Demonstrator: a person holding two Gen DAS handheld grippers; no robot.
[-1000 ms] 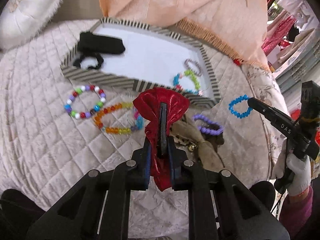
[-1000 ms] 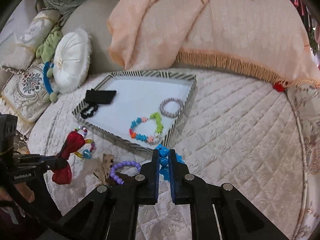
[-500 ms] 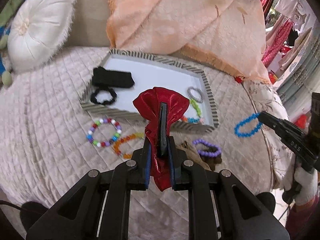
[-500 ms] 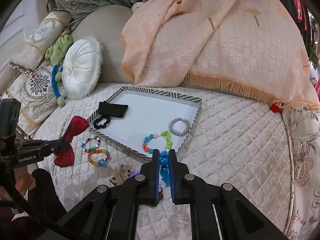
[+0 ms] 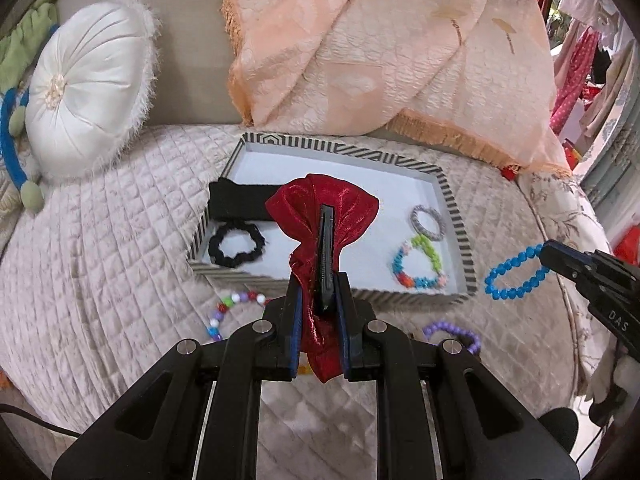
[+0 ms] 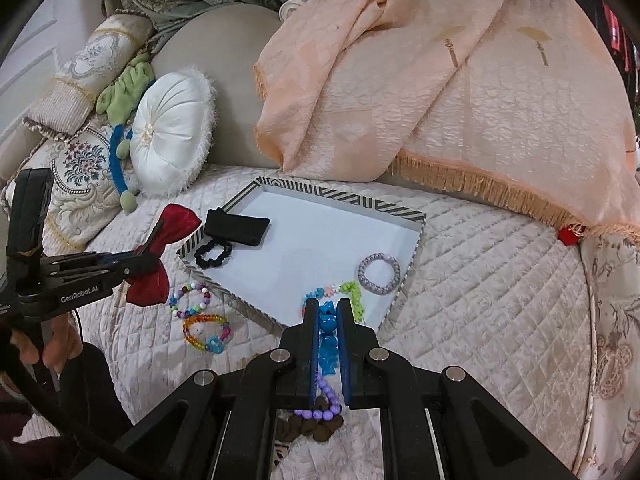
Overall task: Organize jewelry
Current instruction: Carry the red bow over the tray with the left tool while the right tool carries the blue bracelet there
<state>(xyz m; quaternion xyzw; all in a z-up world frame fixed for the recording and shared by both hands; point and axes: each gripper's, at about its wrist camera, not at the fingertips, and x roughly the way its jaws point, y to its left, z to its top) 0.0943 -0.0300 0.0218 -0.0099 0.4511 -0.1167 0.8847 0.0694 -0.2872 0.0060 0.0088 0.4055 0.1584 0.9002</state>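
Observation:
My left gripper (image 5: pixel 318 288) is shut on a shiny red bow hair clip (image 5: pixel 320 208) and holds it in the air over the near edge of the striped tray (image 5: pixel 448 188). My right gripper (image 6: pixel 326 312) is shut on a blue bead bracelet (image 6: pixel 327 328), which also shows in the left wrist view (image 5: pixel 514 274), held right of the tray. The tray (image 6: pixel 416 236) holds a black pouch (image 6: pixel 236 230), a black scrunchie (image 6: pixel 213 254), a grey bracelet (image 6: pixel 379 268) and a multicolour bracelet (image 5: pixel 420 264).
On the quilted bed lie a mixed-bead bracelet (image 6: pixel 189 300), an orange bracelet (image 6: pixel 206 330) and a purple bracelet (image 5: pixel 452 330) beside a brown item (image 6: pixel 316 426). A white round cushion (image 5: pixel 86 92) sits back left. A peach fringed throw (image 5: pixel 380 52) hangs behind the tray.
Both grippers have risen and drawn back from the bed, carrying the red bow and the blue bracelet. The tray and loose bracelets look smaller and lower in both views.

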